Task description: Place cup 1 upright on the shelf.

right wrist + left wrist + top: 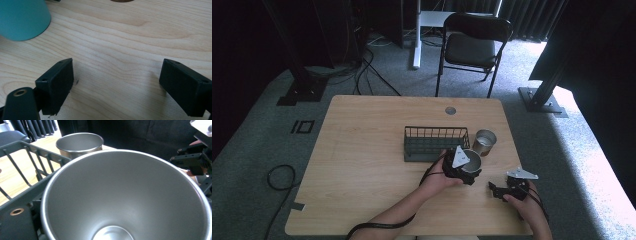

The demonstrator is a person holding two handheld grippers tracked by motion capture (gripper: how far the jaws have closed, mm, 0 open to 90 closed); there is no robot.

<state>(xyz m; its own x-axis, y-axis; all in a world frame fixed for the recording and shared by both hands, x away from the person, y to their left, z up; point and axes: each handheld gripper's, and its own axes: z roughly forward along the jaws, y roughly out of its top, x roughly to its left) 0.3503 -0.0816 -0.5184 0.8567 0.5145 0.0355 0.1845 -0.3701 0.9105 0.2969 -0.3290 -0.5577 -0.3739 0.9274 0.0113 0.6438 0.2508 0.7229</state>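
Observation:
My left gripper (468, 171) is shut on a steel cup (472, 161), held just off the front right corner of a black wire basket (434, 142). In the left gripper view the cup's wide mouth (125, 195) is tilted toward the camera. A second steel cup (485, 141) stands upright on the table to the right of the basket, and its rim (79, 143) is behind the held cup. My right gripper (495, 190) rests low near the front right of the table, open. Its jaws (117, 85) are spread over bare wood.
The wooden table (362, 165) has a round grommet (450, 110) near its far edge. A teal rounded object (22, 17) sits at the upper left of the right gripper view. A black chair (472, 45) and floor cables stand beyond the table.

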